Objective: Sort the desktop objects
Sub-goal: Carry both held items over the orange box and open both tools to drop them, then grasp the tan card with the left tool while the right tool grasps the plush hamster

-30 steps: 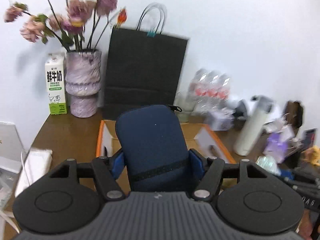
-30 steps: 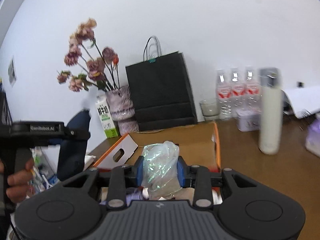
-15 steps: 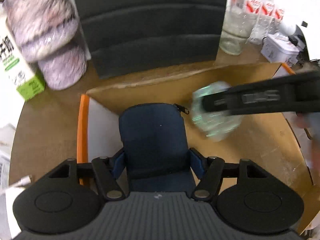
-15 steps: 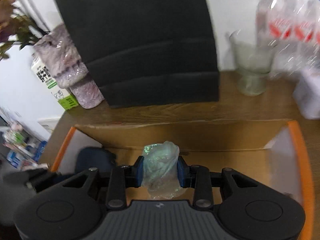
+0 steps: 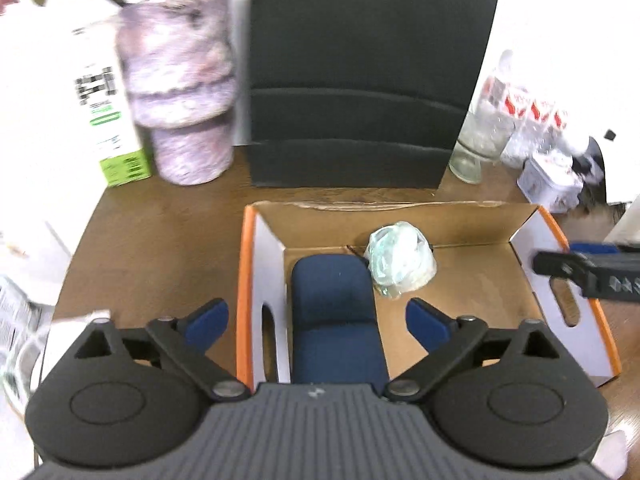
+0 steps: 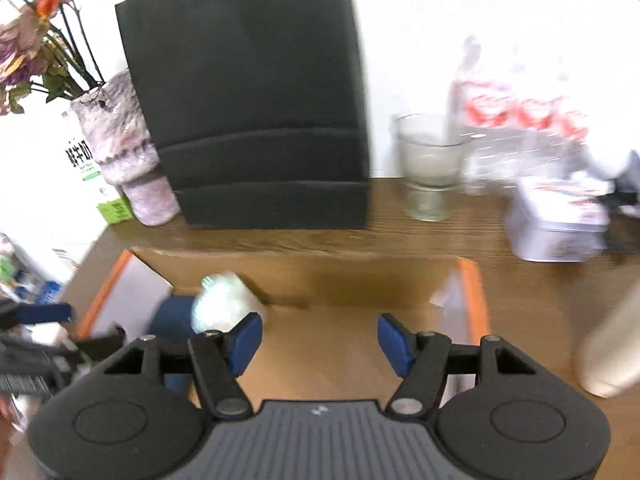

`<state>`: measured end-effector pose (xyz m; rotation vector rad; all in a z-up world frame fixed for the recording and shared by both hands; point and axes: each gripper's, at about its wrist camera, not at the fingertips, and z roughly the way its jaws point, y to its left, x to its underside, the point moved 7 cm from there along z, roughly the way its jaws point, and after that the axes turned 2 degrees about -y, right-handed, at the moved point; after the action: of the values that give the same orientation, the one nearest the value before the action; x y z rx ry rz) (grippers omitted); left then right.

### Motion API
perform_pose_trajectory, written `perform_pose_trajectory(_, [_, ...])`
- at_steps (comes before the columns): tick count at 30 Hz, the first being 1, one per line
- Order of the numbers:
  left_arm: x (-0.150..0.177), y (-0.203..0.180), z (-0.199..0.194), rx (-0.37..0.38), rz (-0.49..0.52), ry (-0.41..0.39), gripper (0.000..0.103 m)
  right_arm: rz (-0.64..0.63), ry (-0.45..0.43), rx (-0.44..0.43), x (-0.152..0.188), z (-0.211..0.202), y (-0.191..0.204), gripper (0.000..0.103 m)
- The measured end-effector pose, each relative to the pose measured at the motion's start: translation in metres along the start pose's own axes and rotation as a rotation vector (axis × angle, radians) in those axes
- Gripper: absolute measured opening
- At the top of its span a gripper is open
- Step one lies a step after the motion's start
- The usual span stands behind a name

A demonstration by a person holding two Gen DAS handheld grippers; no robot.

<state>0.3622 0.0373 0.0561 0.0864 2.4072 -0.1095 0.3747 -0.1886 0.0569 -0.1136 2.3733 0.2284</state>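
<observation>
Both grippers hang over an open cardboard box with orange edges on the brown wooden surface. The left gripper has its blue fingers opening wide; the dark blue pouch lies between them on the box floor, untouched by either pad. Just beside the pouch sits a crumpled clear plastic bag. The right gripper is also opening, with nothing between its fingers. A black paper bag stands behind the box.

Each unit, the left gripper and right gripper alike, had blue finger pads on black linkage arms, silver pivot screws, two black round housings and a ribbed grey body.
</observation>
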Motion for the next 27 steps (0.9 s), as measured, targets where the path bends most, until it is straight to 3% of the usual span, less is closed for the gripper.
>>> perform_pose_trajectory(5, [0.026, -0.015, -0.055, 0.008, -0.003, -0.107, 0.103, 0.005, -0.059, 0.045, 0.026, -0.062, -0.013, 0.064])
perform_pose_trajectory(8, [0.052, -0.026, -0.091, 0.026, 0.003, -0.170, 0.103, 0.000, -0.124, 0.024, 0.045, -0.097, -0.009, 0.078])
perform_pose_trajectory(14, [0.130, -0.029, -0.140, 0.077, -0.115, -0.245, 0.103, -0.015, -0.229, -0.001, 0.124, -0.155, -0.005, 0.081])
perform_pose_trajectory(21, [0.220, -0.031, -0.159, -0.023, -0.099, -0.311, 0.103, -0.083, -0.219, -0.026, 0.227, -0.165, 0.011, 0.081])
perform_pose_trajectory(27, [0.277, -0.038, -0.166, -0.031, -0.043, -0.367, 0.103, -0.162, -0.269, -0.007, 0.285, -0.177, 0.032, 0.081])
